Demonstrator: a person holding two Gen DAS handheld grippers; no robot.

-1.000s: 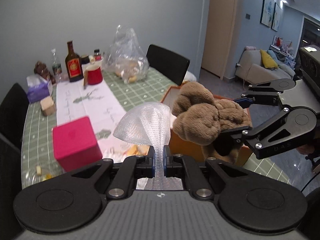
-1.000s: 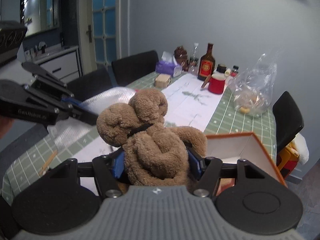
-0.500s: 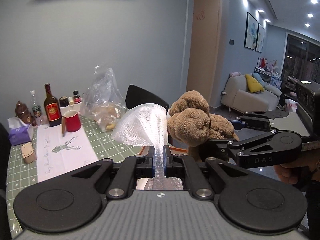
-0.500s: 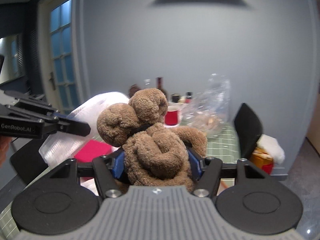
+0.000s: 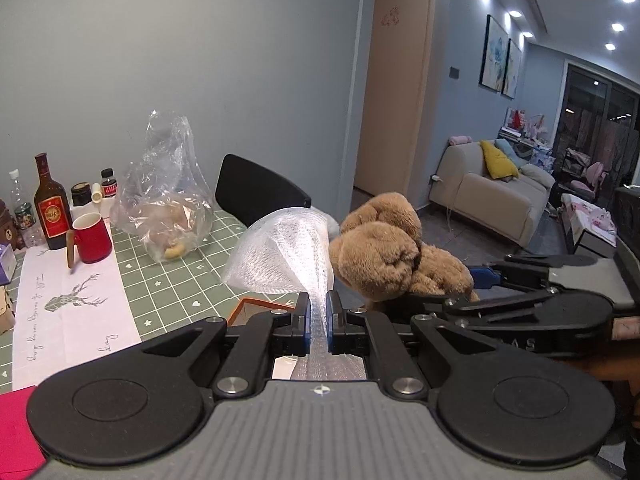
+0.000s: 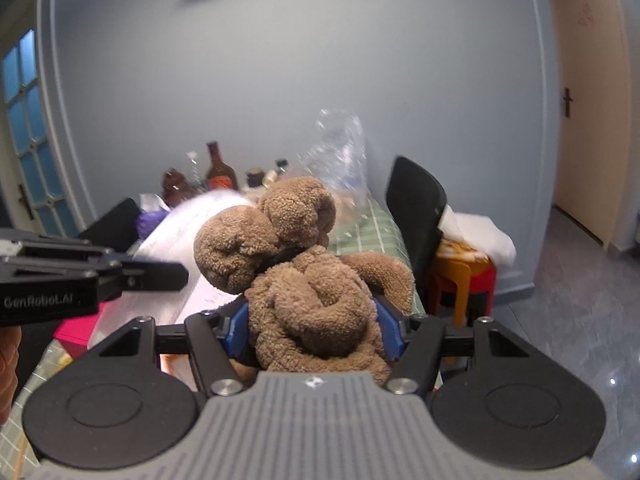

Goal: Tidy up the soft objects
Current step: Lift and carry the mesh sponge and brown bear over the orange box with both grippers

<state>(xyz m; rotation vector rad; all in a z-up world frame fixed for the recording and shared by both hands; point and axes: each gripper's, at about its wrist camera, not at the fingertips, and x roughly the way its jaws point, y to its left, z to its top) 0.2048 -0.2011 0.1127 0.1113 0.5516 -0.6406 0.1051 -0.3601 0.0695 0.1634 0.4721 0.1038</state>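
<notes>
1. A dining table (image 5: 188, 280) with a green checked cloth and a white deer-print runner stands against a grey-blue wall; past my left gripper's right side the room opens onto a beige sofa (image 5: 496, 196) and a closed door.
2. My left gripper (image 5: 319, 322) is clenched on a sheet of bubble wrap (image 5: 284, 256), which fans up and to the left from between the pads.
3. My right gripper (image 6: 312, 330) is clamped around the body of a brown plush bear (image 6: 312, 308); its blue pads (image 6: 236, 326) press into the fur on both sides, and the bear's head leans up and to the left, ahead of the fingers.
4. From the left wrist camera the bear (image 5: 384, 260) sits just right of the bubble wrap, touching or nearly so, with the right gripper's black linkage (image 5: 520, 316) reaching in from the right.
5. Ahead and left of my left gripper stand a red mug (image 5: 92, 238), a dark bottle with a red label (image 5: 50, 206) and a clear plastic bag (image 5: 168, 204); a black chair (image 5: 256, 190) is beyond the wrap.
6. A second ago both cameras looked down on the table, with the pink box and orange-edged box close below; now both have swung toward the wall and the table's far end, and only a corner of the orange-edged box (image 5: 256, 308) shows just ahead of the left fingers.
7. Both grips match those of a second ago.
</notes>
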